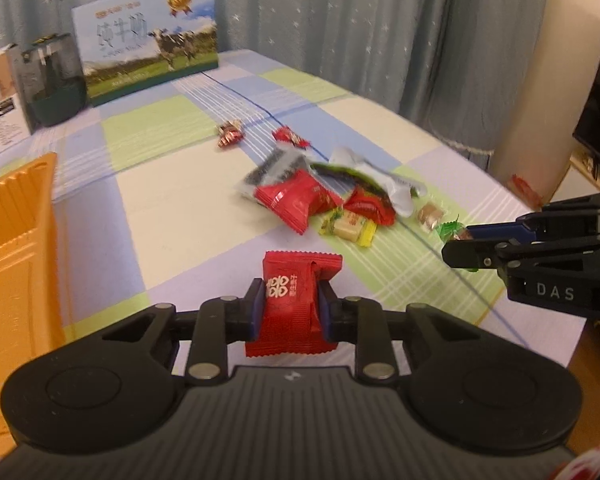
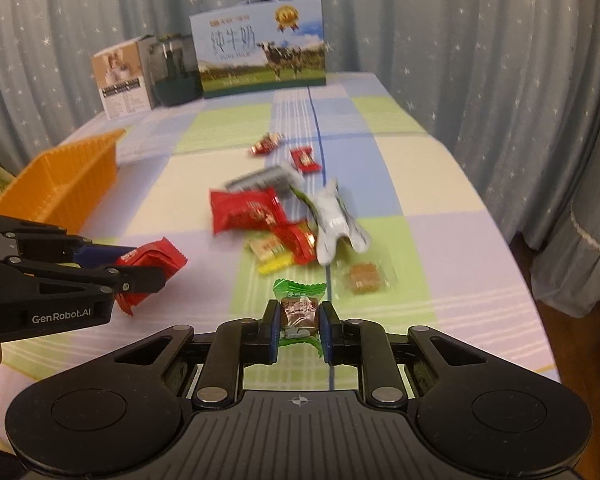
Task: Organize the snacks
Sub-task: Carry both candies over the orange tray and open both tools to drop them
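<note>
Snacks are already in both grippers: the left gripper (image 1: pixel 288 308) has its jaws pinching a red wrapped candy (image 1: pixel 294 304) across its short width, and the right gripper (image 2: pixel 300 330) pinches a green-wrapped candy (image 2: pixel 299 304), both apparently just clear of the worktop (image 2: pixel 440 184). The orange tray (image 1: pixel 16 248) lies to the left, nearer the left gripper, so it likely drops first. Only part of the tray shows in either view, and the remaining pile (image 2: pixel 276 224) is motion-blurred.

Your ribbed orange plastic basket (image 1: pixel 16 240) is cut off by the left wrist view's left edge. The piled red, grey and silver snack wrappers (image 2: pixel 260 216) are motion-blurred, so you can't read their print.
</note>
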`<state>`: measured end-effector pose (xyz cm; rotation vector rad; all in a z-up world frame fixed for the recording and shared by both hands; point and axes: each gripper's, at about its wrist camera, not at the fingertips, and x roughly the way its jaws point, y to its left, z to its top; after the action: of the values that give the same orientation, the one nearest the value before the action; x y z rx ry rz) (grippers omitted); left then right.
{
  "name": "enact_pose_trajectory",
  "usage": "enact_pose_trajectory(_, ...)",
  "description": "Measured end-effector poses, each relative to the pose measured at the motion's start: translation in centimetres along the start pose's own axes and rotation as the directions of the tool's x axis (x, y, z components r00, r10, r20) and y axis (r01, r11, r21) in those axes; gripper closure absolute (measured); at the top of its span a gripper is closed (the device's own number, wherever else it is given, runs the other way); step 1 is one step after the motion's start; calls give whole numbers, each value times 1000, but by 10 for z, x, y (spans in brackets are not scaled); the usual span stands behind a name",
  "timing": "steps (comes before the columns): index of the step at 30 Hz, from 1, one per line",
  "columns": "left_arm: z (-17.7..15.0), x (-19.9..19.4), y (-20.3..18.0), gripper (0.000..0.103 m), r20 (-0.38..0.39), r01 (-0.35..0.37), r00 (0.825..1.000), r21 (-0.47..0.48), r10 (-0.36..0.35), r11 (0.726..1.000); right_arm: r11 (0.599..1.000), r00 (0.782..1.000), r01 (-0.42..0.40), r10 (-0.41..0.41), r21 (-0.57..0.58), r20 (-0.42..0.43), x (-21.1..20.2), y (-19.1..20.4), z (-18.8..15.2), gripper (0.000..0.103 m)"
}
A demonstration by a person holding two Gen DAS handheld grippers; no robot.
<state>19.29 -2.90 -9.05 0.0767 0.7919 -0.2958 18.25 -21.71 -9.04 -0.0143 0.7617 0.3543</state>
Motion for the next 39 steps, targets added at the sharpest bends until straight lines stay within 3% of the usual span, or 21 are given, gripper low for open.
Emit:
enact_pose_trajectory(6, 13, -46, 20, 79, 55, -36, 998, -67, 40, 997, 998, 996, -49, 51, -33, 78, -28, 31, 34, 83)
enact_pose_trajectory(11, 19, -91, 54, 79, 95, -102, 989, -112, 113, 988, 990, 984, -122, 130, -70, 119, -39, 75, 61, 83)
enact_pose_trajectory(21, -4, -153, 142, 79, 84, -250, 958, -227, 274, 941, 960, 959, -256, 267, -114, 94, -16, 175, 83, 83)
enact_pose_trajectory(29, -37, -157, 189, 78, 31, -302, 945, -298, 325, 906, 941, 945, -318, 324, -114, 46, 31, 223, 75, 83)
enact_pose_trajectory(39, -53, -131, 212, 77, -2, -302, 948, -328, 318, 895, 936, 942, -333, 336, -111, 5, 67, 234, 64, 83)
